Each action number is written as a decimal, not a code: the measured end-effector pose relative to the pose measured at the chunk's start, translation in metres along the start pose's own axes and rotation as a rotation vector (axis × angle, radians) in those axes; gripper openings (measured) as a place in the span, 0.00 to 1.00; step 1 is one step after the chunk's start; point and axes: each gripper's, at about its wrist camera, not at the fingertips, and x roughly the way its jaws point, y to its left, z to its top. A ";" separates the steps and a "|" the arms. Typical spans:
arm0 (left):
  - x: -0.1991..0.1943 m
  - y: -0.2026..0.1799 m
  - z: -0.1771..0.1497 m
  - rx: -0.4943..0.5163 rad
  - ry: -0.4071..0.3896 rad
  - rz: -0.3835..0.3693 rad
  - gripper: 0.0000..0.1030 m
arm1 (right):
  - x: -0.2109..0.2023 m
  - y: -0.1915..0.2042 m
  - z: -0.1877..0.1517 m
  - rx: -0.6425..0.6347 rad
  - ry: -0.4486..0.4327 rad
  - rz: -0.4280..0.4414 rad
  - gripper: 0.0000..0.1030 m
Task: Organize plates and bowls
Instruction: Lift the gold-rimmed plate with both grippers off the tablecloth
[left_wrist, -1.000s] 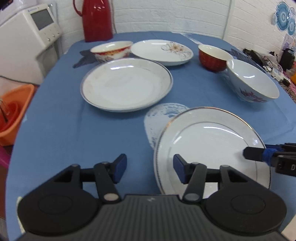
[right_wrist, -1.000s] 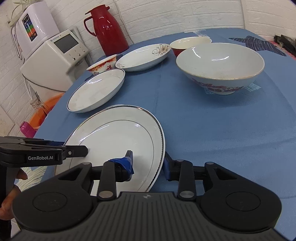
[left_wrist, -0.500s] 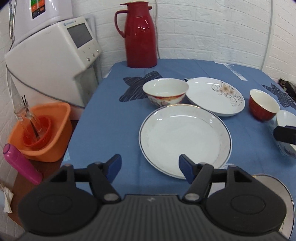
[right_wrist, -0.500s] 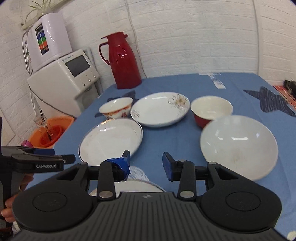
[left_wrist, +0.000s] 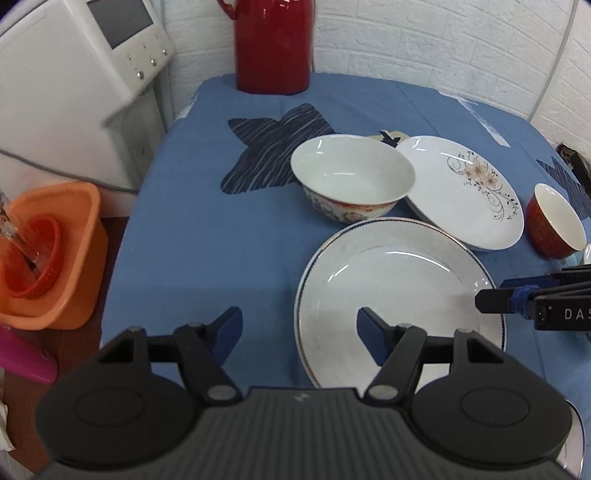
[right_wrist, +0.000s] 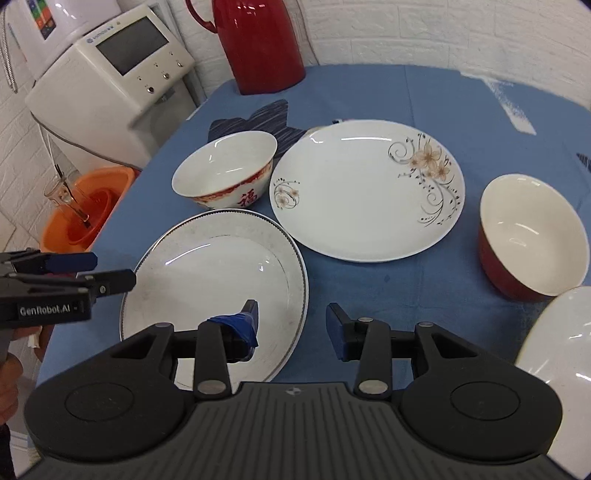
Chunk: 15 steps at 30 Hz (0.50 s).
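A dark-rimmed white plate (left_wrist: 399, 295) (right_wrist: 218, 288) lies on the blue tablecloth between both grippers. My left gripper (left_wrist: 299, 328) is open and empty, straddling the plate's left edge from above. My right gripper (right_wrist: 293, 325) is open and empty, straddling the plate's right edge. Behind stand a red-patterned white bowl (left_wrist: 351, 177) (right_wrist: 225, 170), a flowered plate (left_wrist: 465, 192) (right_wrist: 365, 192) and a red bowl (left_wrist: 554, 221) (right_wrist: 532, 236). A large white bowl's rim (right_wrist: 557, 339) shows at lower right.
A red thermos (left_wrist: 273, 44) (right_wrist: 258, 40) stands at the table's far edge. A white appliance (left_wrist: 74, 62) (right_wrist: 107, 88) and an orange basin (left_wrist: 44, 251) (right_wrist: 81, 206) stand beside the table on the left. A pink item (left_wrist: 22, 358) lies below the basin.
Both grippers rose away from the near gold-rimmed plate, then moved forward and down to the dark-rimmed plate. Both stayed open and empty.
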 end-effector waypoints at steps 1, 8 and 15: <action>0.002 0.002 0.001 -0.004 0.003 0.002 0.67 | 0.004 0.001 0.002 0.004 0.020 0.003 0.24; 0.017 0.012 0.005 -0.046 0.062 -0.052 0.67 | 0.025 0.007 0.010 0.029 0.073 0.019 0.26; 0.035 0.010 0.002 -0.093 0.120 -0.132 0.57 | 0.035 0.009 0.009 0.013 0.078 0.009 0.28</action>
